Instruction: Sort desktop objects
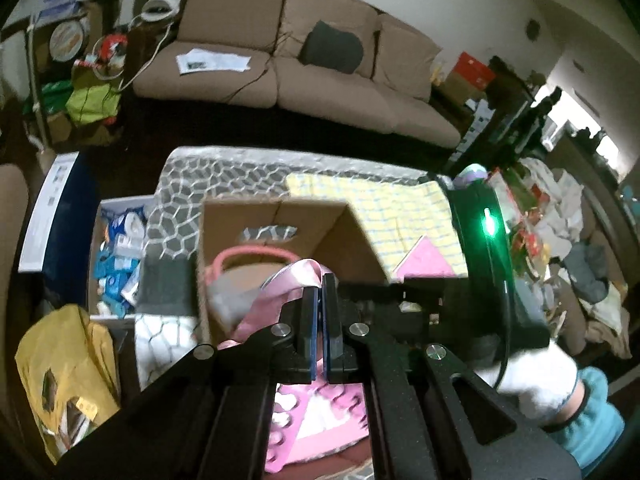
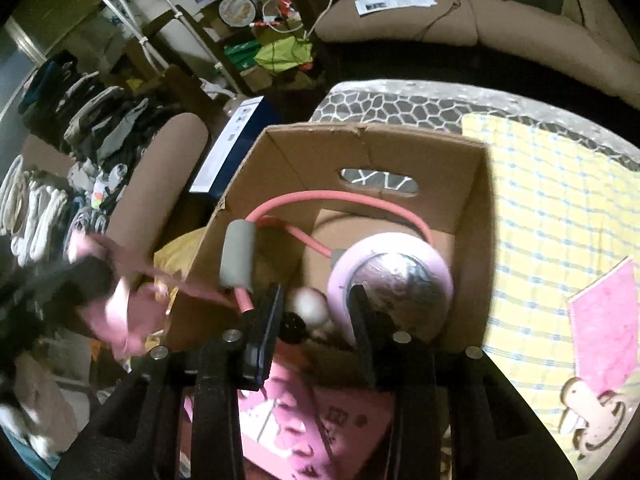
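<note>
Behind your work is a brown sofa (image 1: 288,52) and a cluttered living room; the table (image 1: 224,176) wears a grey honeycomb-pattern cover with a yellow checked cloth (image 1: 384,208) on it. In the left wrist view, your left claw (image 1: 320,312) is pinched tight on a pink ribbon (image 1: 280,284), which trails toward the open cardboard box (image 1: 304,220) ahead. In the right wrist view, your right claw (image 2: 316,308) stands partly open over the same box, nothing pressed between its pads; just beyond its tips lie a pink round gadget with a shiny dome (image 2: 392,276), a small white ball (image 2: 310,304) and a pink exercise band with a grey foam grip (image 2: 240,256). The ribbon's loose end flutters outside the box's left wall, so it could snag on the rim or drape outside when you release. A pink notebook (image 2: 608,320) waits on the cloth.
</note>
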